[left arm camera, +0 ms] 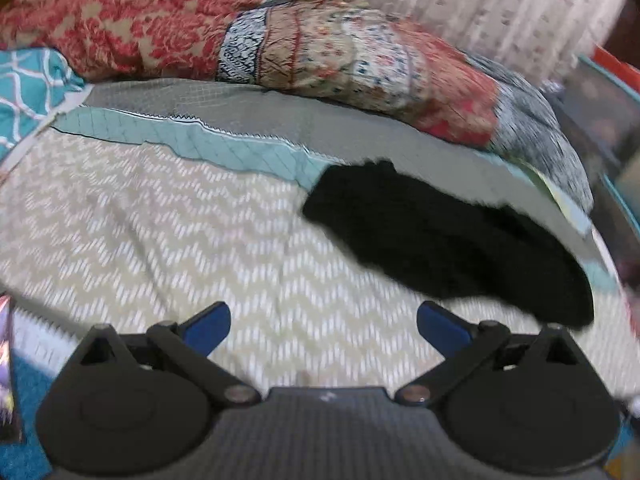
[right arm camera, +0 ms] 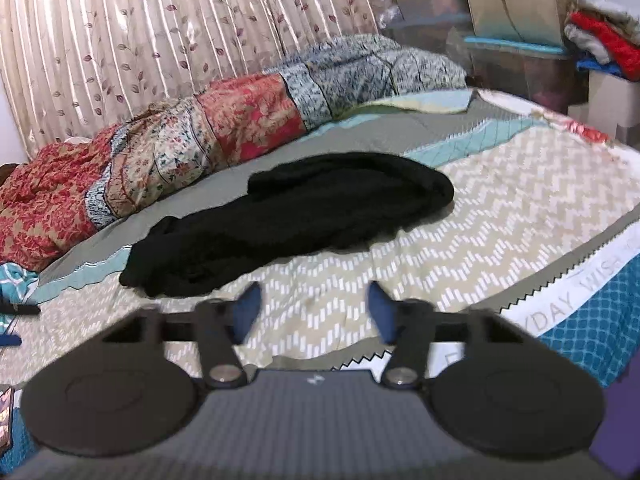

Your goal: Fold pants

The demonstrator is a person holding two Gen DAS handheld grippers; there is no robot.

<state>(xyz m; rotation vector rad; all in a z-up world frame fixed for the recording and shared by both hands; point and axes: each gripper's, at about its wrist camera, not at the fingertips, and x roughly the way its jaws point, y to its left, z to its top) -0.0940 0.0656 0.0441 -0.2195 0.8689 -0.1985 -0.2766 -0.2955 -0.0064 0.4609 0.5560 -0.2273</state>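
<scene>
Currently the black pants [right arm camera: 288,216] lie in a loose heap on the bed, straddling the grey band and the chevron-patterned quilt [right arm camera: 500,208], just in front of the rolled red-and-blue patchwork blanket [right arm camera: 224,136] along the curtain [right arm camera: 160,32]. No flat layout visible, so folding looks not yet started; legs and waistband can't be told apart in the pile.

Left tongs [left arm camera: 323,322]: blue pads spread wide, nothing between them, hovering over bare quilt with the pants up and to their right, apart from the pads. View is motion-blurred. The wide spread fits an approach to grab an edge of the cloth.

Right tongs [right arm camera: 314,312]: blue pads part-way apart, narrower than the left pair, nothing pinched; only quilt shows in the gap. Pants sit just beyond the tips, not touching.

Both tongs point down at a slant toward the bed from the near side, one at each end of the heap, probably so each can take a separate end and pull the pants out flat before the first fold.

Risk, as a judgement: the fabric is dark and bunched, so picking a single layer rather than a double one will be hard; the blanket roll close behind limits room to spread.
</scene>
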